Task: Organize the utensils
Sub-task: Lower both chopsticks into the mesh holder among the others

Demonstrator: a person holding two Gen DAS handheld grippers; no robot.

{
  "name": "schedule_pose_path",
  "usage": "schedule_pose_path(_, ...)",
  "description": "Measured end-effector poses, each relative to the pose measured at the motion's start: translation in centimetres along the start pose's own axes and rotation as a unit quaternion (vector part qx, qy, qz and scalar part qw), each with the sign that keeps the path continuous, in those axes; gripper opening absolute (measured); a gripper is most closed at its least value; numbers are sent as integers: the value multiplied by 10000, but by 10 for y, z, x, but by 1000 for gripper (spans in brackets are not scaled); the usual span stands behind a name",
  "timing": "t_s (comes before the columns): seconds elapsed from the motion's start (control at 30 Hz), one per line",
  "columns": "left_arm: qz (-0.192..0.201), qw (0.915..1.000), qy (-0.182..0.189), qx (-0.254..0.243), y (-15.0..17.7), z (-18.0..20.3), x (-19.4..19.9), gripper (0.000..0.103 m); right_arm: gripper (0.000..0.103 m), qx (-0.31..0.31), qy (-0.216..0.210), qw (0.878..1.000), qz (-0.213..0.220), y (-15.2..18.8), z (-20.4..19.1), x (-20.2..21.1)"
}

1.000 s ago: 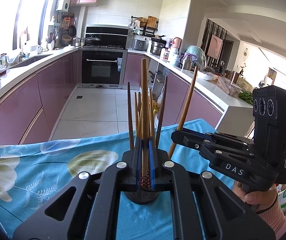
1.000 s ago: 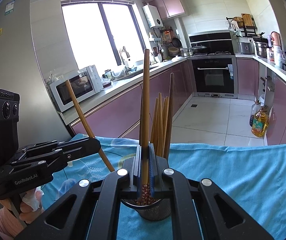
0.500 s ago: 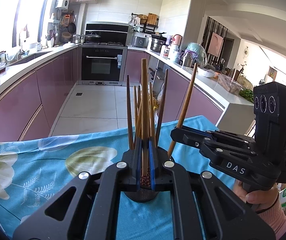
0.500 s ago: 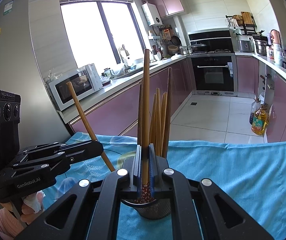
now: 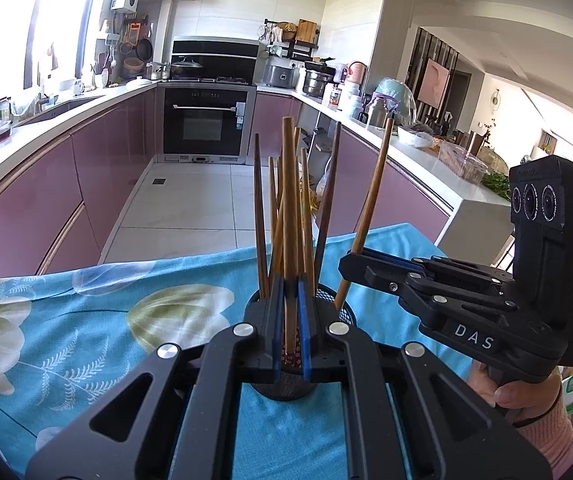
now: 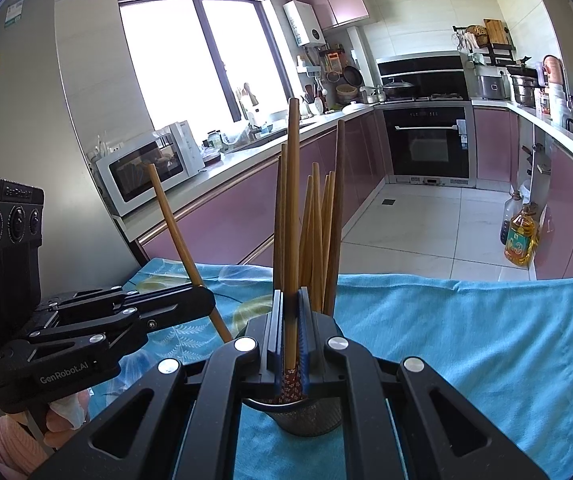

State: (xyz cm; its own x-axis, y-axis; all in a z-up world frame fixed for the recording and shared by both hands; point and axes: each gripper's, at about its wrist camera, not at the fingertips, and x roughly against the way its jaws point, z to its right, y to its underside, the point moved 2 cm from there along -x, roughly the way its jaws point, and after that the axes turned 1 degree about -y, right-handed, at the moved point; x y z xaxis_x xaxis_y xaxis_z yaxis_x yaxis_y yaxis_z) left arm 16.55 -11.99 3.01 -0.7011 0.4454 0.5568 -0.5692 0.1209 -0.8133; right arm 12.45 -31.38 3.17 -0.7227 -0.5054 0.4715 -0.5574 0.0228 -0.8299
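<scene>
Left wrist view: your left tool (image 5: 290, 320) and right tool (image 5: 352, 266) each clench one chopstick (image 5: 289, 216) over the near holder (image 5: 340, 312). Step: loading. Next, lower and release.

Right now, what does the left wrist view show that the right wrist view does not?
Only the left wrist view: the right tool seen from the side, shut on a slanted chopstick, and the room beyond the counter on the right.

Only the right wrist view: the left tool from the side, shut on its chopstick, plus the microwave, the big window and an oil bottle on the floor.

Both: the dark holder full of chopsticks on the blue cloth, and the oven.
</scene>
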Motion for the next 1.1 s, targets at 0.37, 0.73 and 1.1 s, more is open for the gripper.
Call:
schedule_pose_path(0.37,-20,10000,-16,0,0,2,-3,7,6,-12,-8,10000,-72,2,2,-4)
schedule_pose_path(0.73,-31,10000,-60,-6,1,-1,-8,7,6,-30,-5,9999,-162,4,3,-9)
schedule_pose_path(1.1,-139,9999,-79,32,-1,-9,-23,8,6,-74,-2,9997,-236,1,5,-17)
